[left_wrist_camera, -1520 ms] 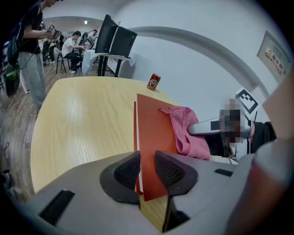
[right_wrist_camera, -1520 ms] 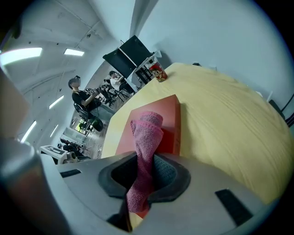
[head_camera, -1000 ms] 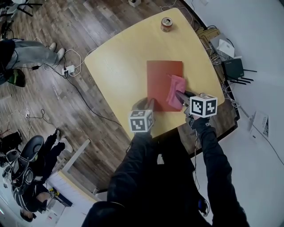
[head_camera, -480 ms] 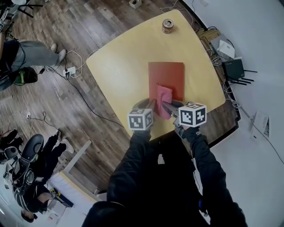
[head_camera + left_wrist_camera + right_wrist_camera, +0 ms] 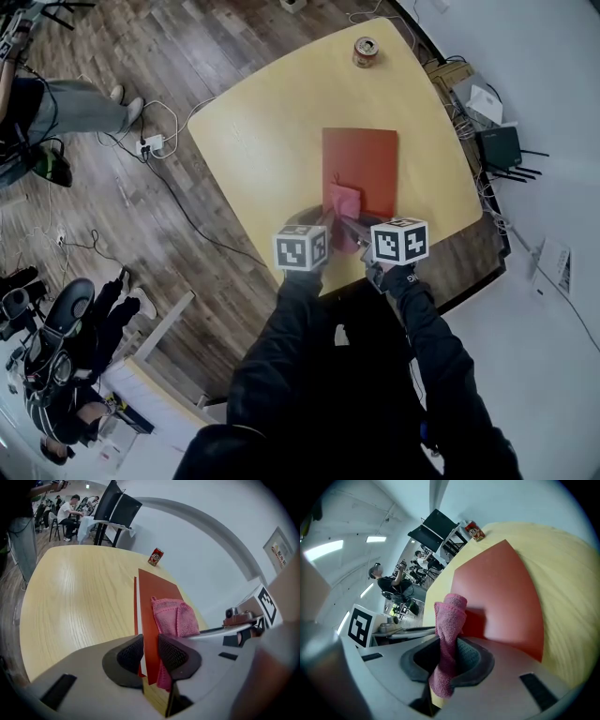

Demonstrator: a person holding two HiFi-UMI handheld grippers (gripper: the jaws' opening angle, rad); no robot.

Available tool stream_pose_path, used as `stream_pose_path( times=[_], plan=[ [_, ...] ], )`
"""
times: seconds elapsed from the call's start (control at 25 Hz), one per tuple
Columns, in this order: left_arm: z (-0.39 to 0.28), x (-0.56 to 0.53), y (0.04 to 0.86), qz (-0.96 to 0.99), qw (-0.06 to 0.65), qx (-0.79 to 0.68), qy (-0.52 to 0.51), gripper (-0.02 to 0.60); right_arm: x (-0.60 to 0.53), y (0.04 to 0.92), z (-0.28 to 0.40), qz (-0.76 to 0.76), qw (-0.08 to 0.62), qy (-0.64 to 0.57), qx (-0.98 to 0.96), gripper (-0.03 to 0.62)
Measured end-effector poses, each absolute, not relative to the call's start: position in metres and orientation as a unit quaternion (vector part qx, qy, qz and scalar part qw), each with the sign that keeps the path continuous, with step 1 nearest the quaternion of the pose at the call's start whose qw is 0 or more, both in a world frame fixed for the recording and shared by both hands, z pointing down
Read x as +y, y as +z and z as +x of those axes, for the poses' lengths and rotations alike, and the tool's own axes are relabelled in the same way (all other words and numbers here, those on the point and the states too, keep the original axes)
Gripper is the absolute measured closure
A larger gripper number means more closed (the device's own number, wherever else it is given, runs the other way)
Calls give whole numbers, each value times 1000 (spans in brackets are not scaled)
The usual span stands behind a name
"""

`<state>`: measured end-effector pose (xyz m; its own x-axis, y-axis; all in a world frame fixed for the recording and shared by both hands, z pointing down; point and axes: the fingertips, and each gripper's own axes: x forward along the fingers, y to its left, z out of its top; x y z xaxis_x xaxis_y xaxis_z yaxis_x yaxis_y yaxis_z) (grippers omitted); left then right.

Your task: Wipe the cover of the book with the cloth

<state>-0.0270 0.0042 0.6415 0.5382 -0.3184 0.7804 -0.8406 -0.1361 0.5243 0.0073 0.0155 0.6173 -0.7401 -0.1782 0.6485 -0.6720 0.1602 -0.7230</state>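
Book-cleaning at a pale wooden table (image 5: 262,122): a person works a pink cloth (image 5: 343,201) over the near end of a red book (image 5: 361,159). The book lies flat right of centre in the head view, its long side running up the frame toward a drinks can (image 5: 366,52) at the table's top corner. The left gripper (image 5: 150,651) pinches the book's near edge between its pads, its jaws having just tightened a little on the cover, and so pins the book in place. The right gripper (image 5: 450,656) is clamped on a bunched fold of the cloth, whose free part rests on the cover right beside the left gripper's jaws. Most of the cover, toward the upper part of the frame, lies bare. To wipe well, the right gripper would probably need to press the cloth flat to the cover rather than drag only its tip. It could then run long strokes up the frame to the far edge, lane by lane across the width. The left grip should be firm enough that the book neither slides nor lifts, and the cloth is best steered clear of the left jaws, where it could snag
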Motion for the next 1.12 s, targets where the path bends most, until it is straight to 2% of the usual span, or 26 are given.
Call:
stream_pose_path(
  times=[0.2, 1.12],
  plan=[
    [-28, 6, 640, 711, 514, -406, 256, 463, 17, 622, 23, 310, 235, 568, -725, 517],
    [-24, 7, 638, 706, 506, -417, 268, 462, 22, 622, 110, 354, 248, 550, -714, 517]
  ],
)
